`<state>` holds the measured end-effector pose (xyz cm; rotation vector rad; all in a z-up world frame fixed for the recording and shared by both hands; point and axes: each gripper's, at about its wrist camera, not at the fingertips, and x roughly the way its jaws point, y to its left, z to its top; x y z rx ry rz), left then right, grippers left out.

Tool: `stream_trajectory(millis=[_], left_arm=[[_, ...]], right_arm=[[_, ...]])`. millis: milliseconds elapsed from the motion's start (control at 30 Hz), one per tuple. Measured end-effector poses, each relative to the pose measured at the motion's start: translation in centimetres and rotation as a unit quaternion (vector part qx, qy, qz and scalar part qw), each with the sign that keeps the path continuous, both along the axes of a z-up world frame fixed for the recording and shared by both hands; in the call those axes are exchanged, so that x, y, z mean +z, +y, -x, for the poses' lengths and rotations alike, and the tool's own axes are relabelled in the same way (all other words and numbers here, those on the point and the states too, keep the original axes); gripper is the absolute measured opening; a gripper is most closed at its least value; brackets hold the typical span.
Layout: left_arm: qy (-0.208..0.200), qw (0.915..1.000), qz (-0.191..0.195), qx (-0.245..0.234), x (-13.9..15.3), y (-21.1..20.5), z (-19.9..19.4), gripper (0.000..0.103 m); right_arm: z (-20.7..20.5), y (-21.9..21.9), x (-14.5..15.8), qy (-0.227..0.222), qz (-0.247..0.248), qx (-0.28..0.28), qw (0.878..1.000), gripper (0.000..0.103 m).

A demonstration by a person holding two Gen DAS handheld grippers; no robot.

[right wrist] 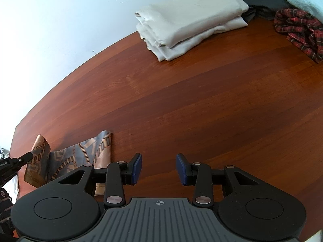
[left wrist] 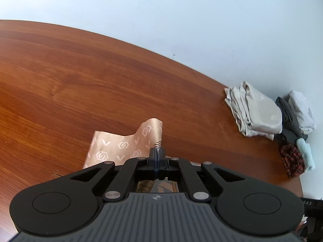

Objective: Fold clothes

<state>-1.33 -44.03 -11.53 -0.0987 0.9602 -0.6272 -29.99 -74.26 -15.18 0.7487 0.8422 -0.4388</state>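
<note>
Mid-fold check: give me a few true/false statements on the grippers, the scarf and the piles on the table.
1. The left gripper is shut on the patterned scarf. True.
2. The right gripper holds the scarf too. False: its jaws stand open over bare table.
3. The folded beige pile lies by the wall. True.
4. The red plaid cloth lies on top of the beige pile. False: it lies apart, on the table.

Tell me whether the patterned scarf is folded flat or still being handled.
Still being handled. The left tongs are shut on a raised corner of the scarf, and the rest lies rumpled on the table.
</note>
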Motion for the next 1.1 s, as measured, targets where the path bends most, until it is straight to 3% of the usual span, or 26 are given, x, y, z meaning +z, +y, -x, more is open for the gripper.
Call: stream_trajectory(millis=[333, 400, 567, 833, 1100], left_arm=[[0.034, 0.9989, -0.024, -0.022, -3.3, -2.2, 0.4, 0.003], [0.048, 0.9983, -0.008, -0.034, -3.7, -2.0, 0.4, 0.004], [0.045, 0.9972, 0.018, -0.057, -3.0, -1.1, 0.7, 0.022], [0.017, 0.9997, -0.018, -0.010, -2.7, 2.1, -0.3, 0.023], [0.027, 0.9978, -0.035, 0.049, -3.9, 5.6, -1.9, 0.031]], right_arm=[[0.1, -0.5, 0.1, 0.004, 0.005, 0.017, 1.000, 0.041], [0.1, -0.5, 0.2, 0.006, 0.007, 0.019, 1.000, 0.041], [-0.2, -0.1, 0.3, 0.008, 0.008, 0.022, 1.000, 0.041], [-1.6, 1.1, 0.3, 0.007, 0.005, 0.042, 0.999, 0.041], [-3.5, 2.4, 0.4, 0.008, 0.005, 0.067, 0.998, 0.041]])
